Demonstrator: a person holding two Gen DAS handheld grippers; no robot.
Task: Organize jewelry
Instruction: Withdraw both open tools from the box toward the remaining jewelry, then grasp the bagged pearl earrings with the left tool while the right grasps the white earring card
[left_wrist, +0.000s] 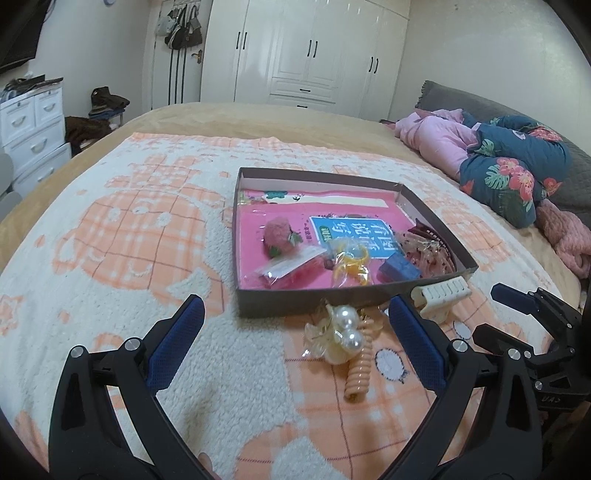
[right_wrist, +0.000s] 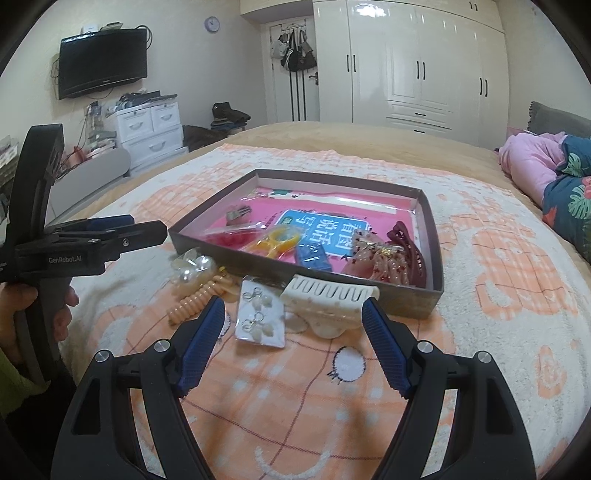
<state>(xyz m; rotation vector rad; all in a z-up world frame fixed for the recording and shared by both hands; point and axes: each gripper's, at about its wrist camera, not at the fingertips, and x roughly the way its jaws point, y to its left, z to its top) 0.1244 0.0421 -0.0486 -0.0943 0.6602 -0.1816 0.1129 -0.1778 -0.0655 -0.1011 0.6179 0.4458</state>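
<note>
A shallow brown box (left_wrist: 325, 297) (right_wrist: 410, 295) lies on the bed and holds a pink booklet, a strawberry clip (left_wrist: 280, 240), a yellow ring piece (right_wrist: 280, 240), a small blue box (right_wrist: 312, 256) and a maroon claw clip (right_wrist: 406, 251). In front of the box lie a pearl hair clip (left_wrist: 345, 330) (right_wrist: 194, 271), a peach coil tie (left_wrist: 360, 369) (right_wrist: 195, 301), a packet of earrings (right_wrist: 260, 317) and a white claw clip (left_wrist: 441, 295) (right_wrist: 328, 299). My left gripper (left_wrist: 295, 306) (right_wrist: 140, 227) is open above the pearl clip. My right gripper (right_wrist: 293, 304) is open, with the earring packet and white clip just ahead between its fingers, untouched.
The bed is covered by a white and orange blanket (left_wrist: 147, 240). Pink and floral bedding (left_wrist: 509, 166) is piled at the right. A white drawer unit (right_wrist: 151, 129), a wall television (right_wrist: 101, 62) and wardrobes (right_wrist: 406, 62) stand beyond the bed. A hand (right_wrist: 22, 314) holds the left gripper's handle.
</note>
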